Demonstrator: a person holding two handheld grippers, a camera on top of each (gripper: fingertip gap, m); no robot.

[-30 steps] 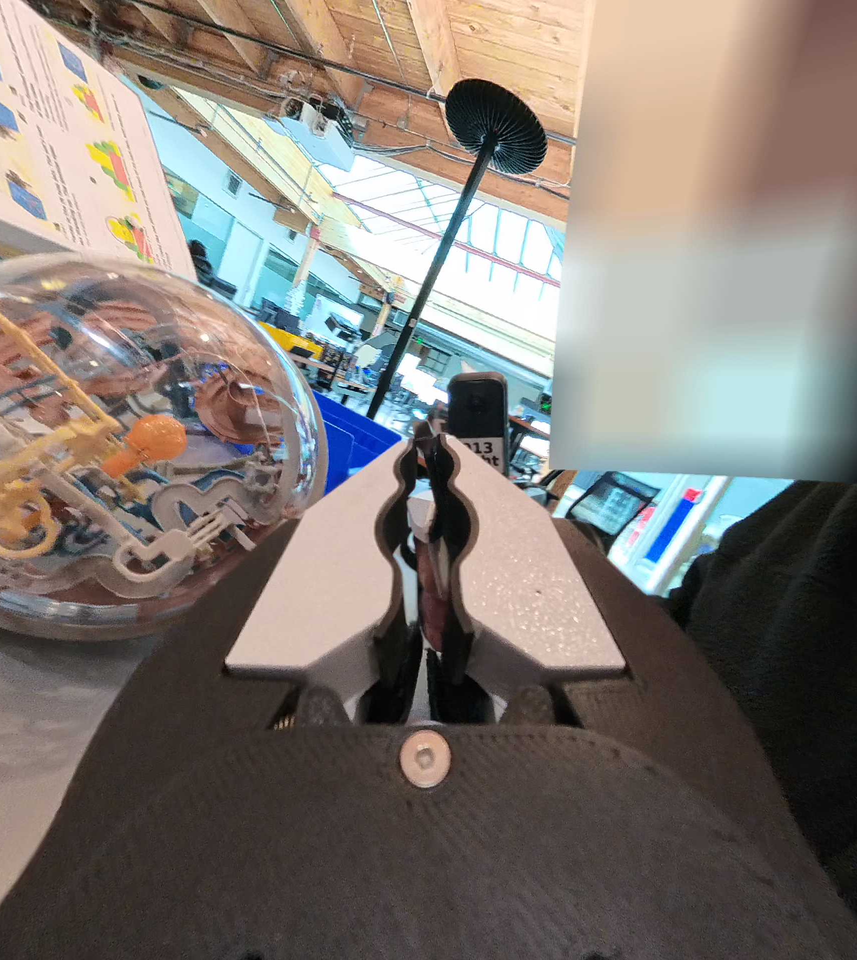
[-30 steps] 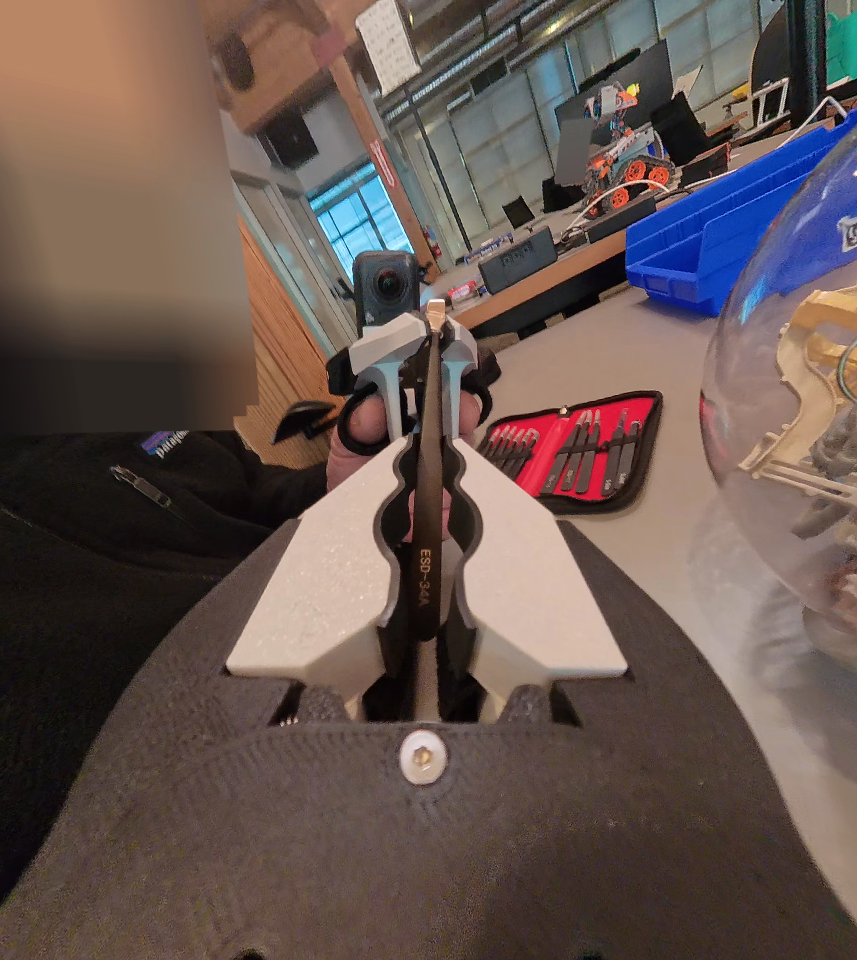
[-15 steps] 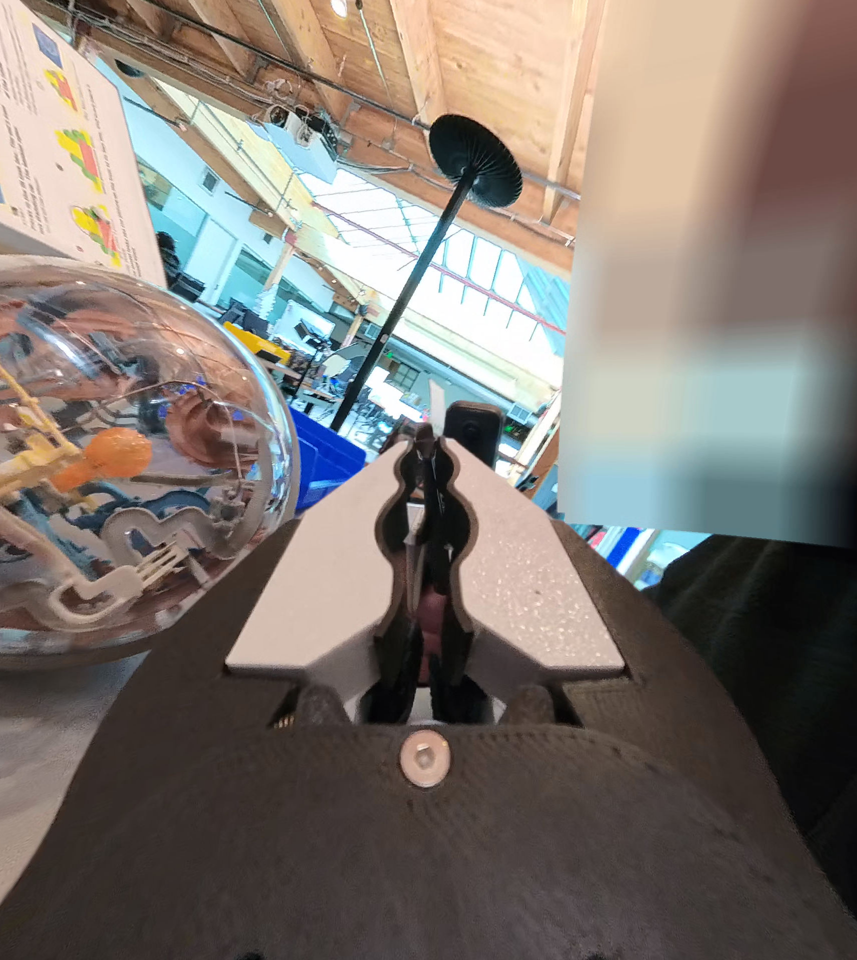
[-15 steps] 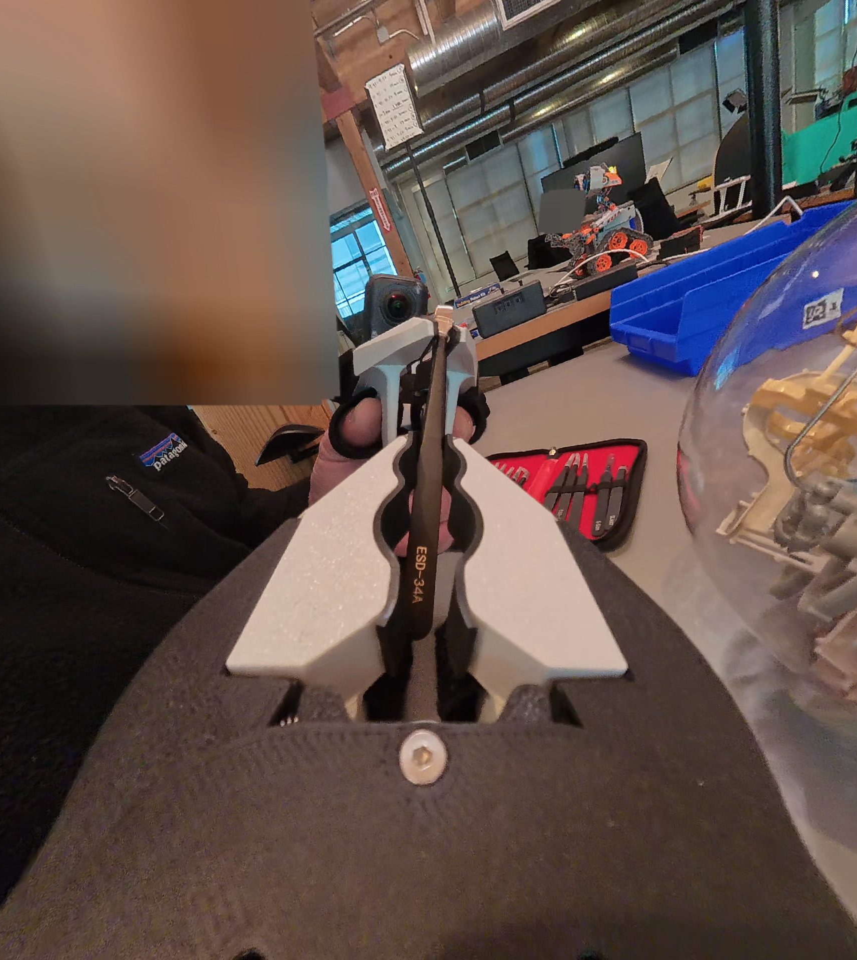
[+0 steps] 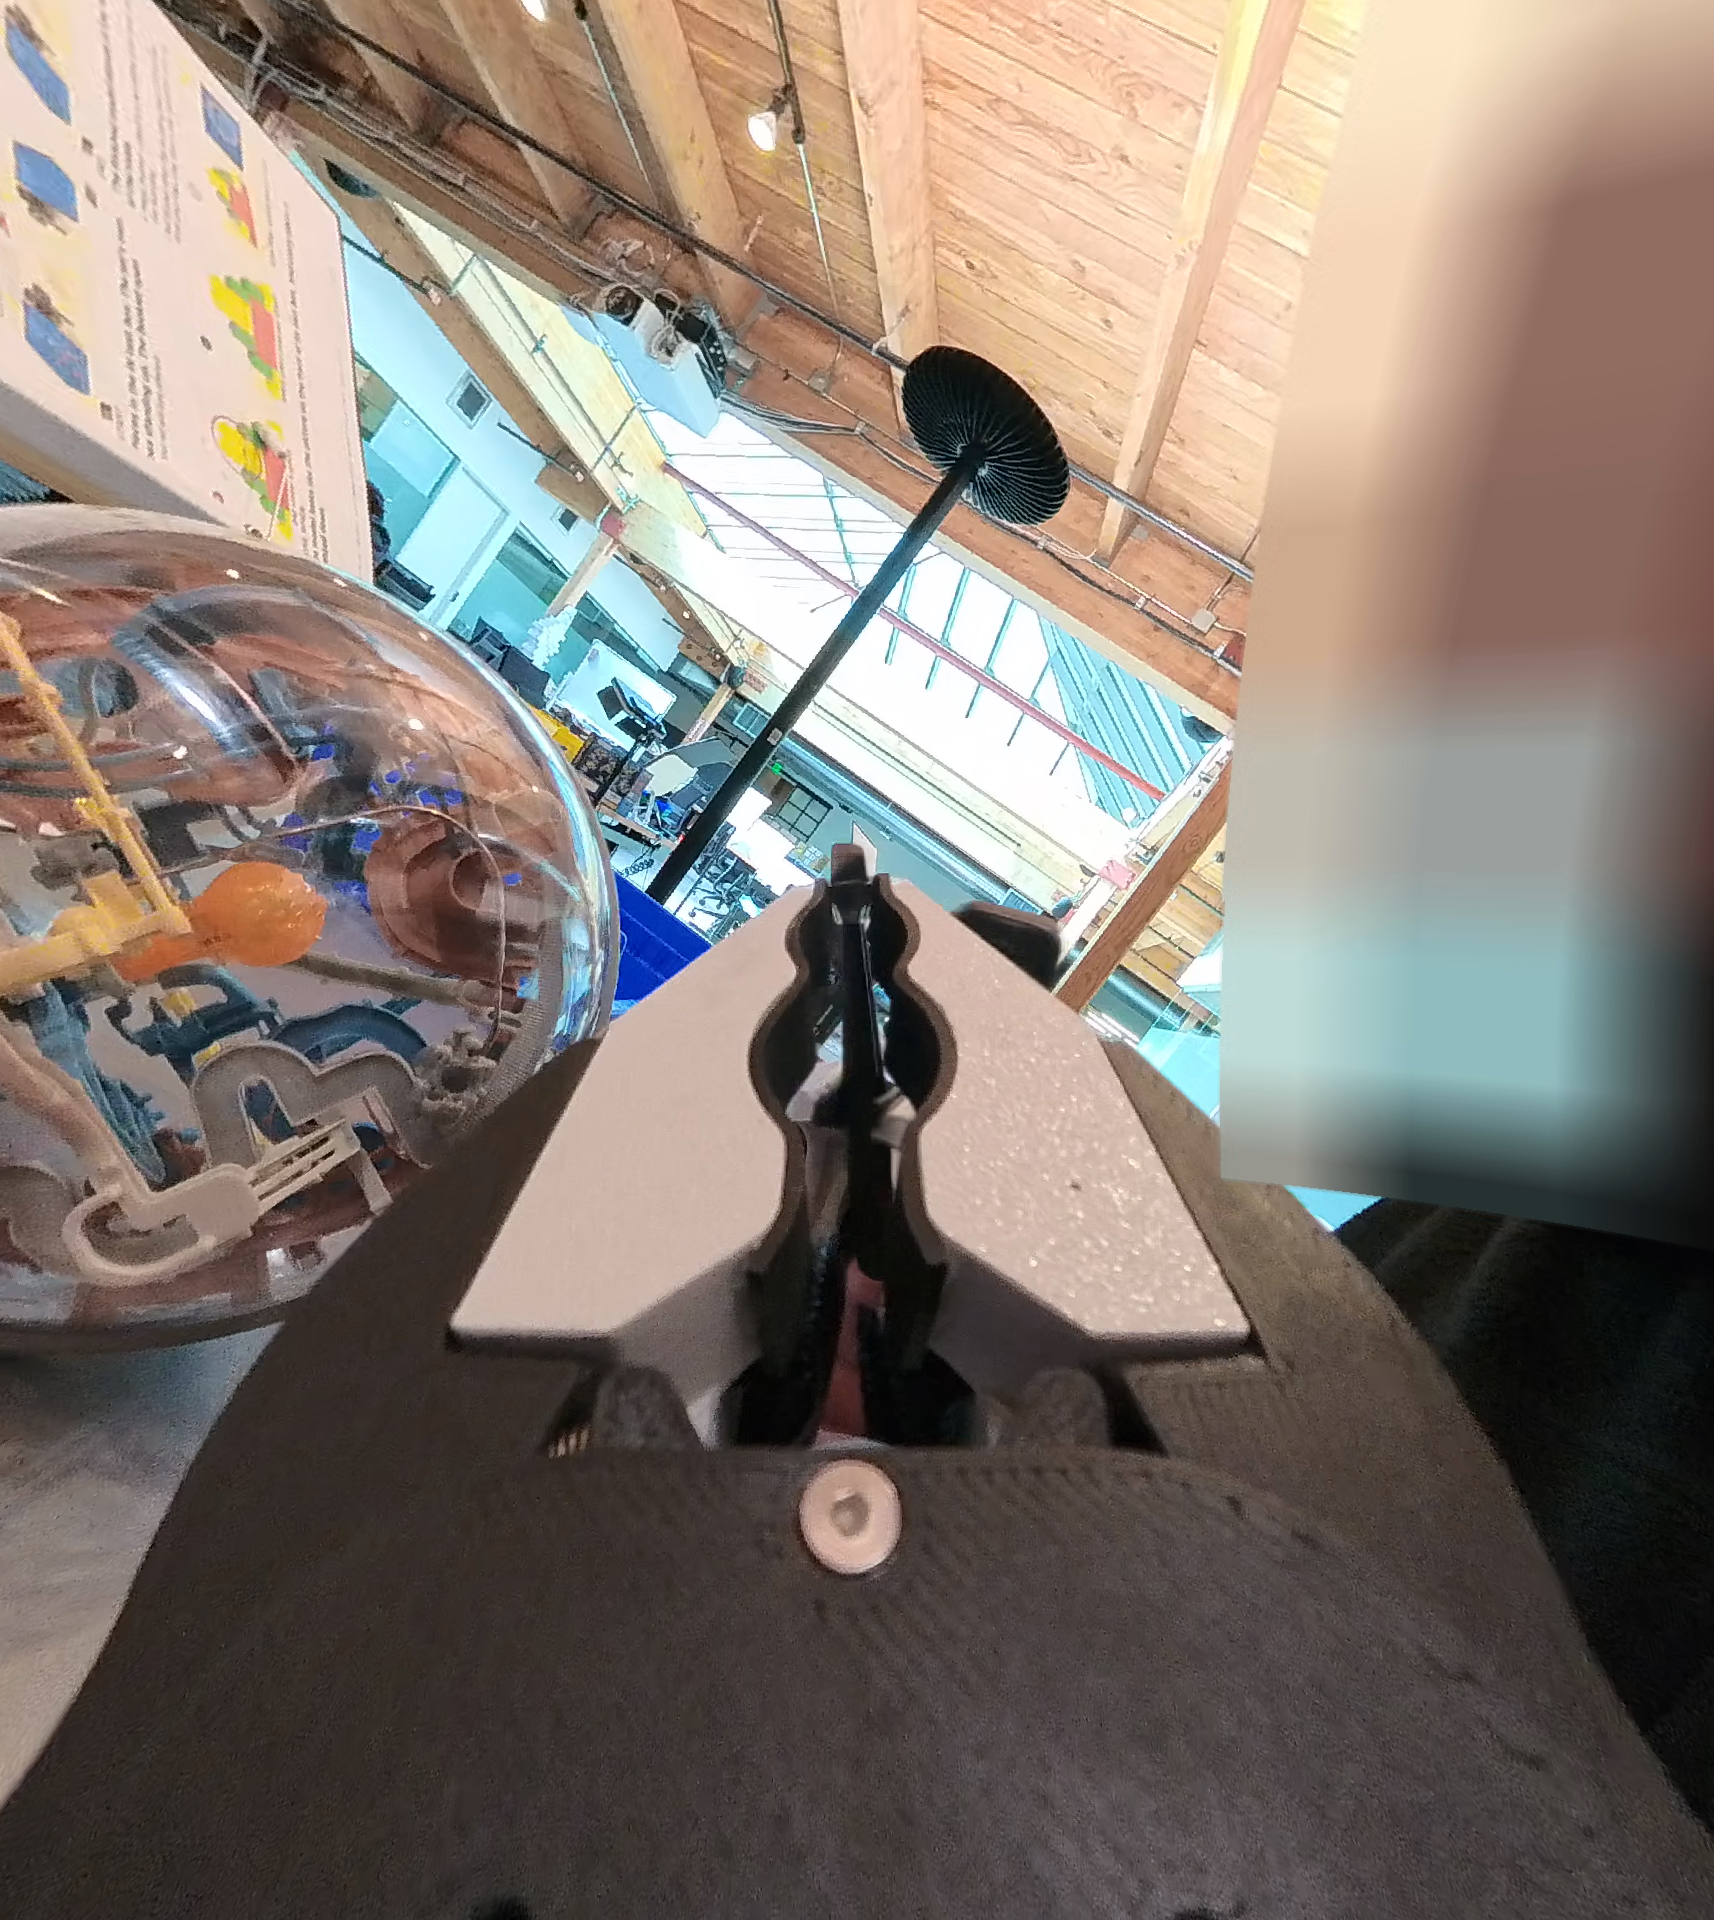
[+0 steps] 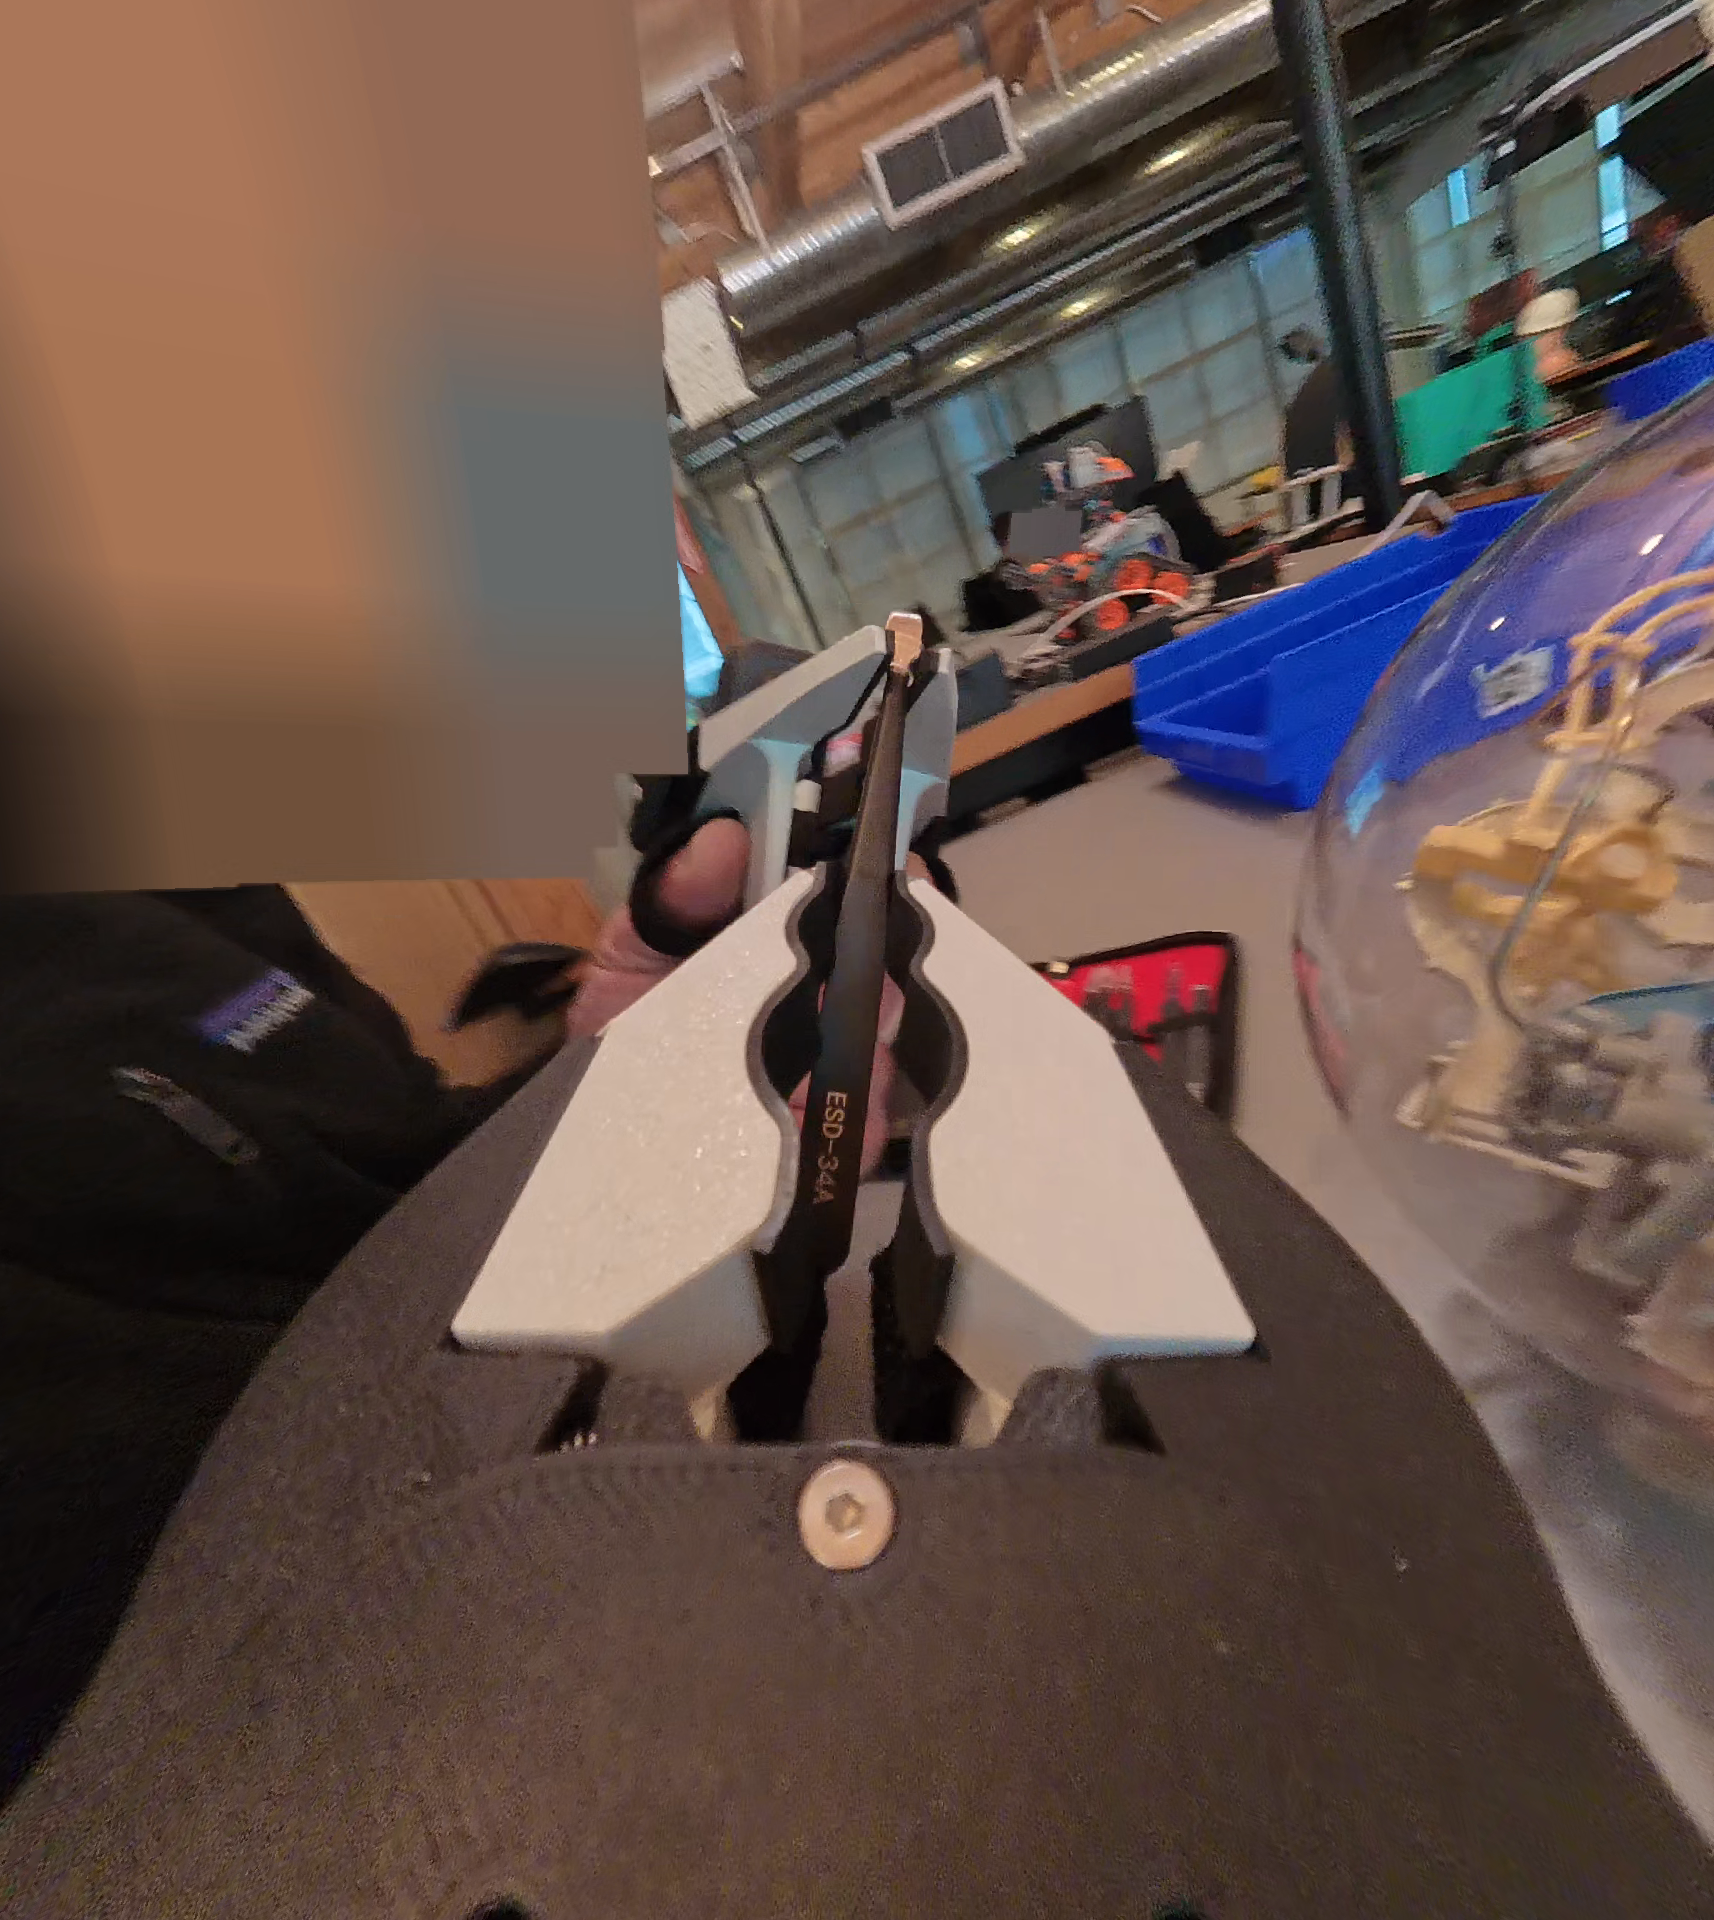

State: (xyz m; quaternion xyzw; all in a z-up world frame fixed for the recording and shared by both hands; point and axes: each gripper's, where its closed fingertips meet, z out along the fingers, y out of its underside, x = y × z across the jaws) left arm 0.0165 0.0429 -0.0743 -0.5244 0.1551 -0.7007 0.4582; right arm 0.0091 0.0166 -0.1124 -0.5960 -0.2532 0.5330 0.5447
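My right gripper (image 6: 858, 894) is shut on a pair of black tweezers (image 6: 848, 1049), which lean to the right between its grey fingers. The silver tip (image 6: 903, 629) reaches my left gripper (image 6: 832, 717), held just beyond by a hand (image 6: 697, 883). In the left wrist view my left gripper (image 5: 851, 904) is shut on the same black tweezers (image 5: 858, 1039), with the tip poking out above the fingers. Part of the right gripper (image 5: 1014, 935) shows just behind. A clear maze sphere (image 5: 209, 914) sits on the table to the left, and it also shows in the right wrist view (image 6: 1559, 935).
A red and black tweezer case (image 6: 1144, 997) lies open on the grey table (image 6: 1092, 862) behind my right gripper. Blue bins (image 6: 1279, 675) stand at the far edge. A printed white box (image 5: 136, 260) rises behind the sphere. A person's black jacket (image 6: 105, 1091) fills the near left. My right fingertips sit around 5 cm from my left ones.
Both grippers stay shut on the tweezers. The tweezers now lean more in the right gripper. The right view has swung, so the sphere looms closer and the case is mostly hidden.
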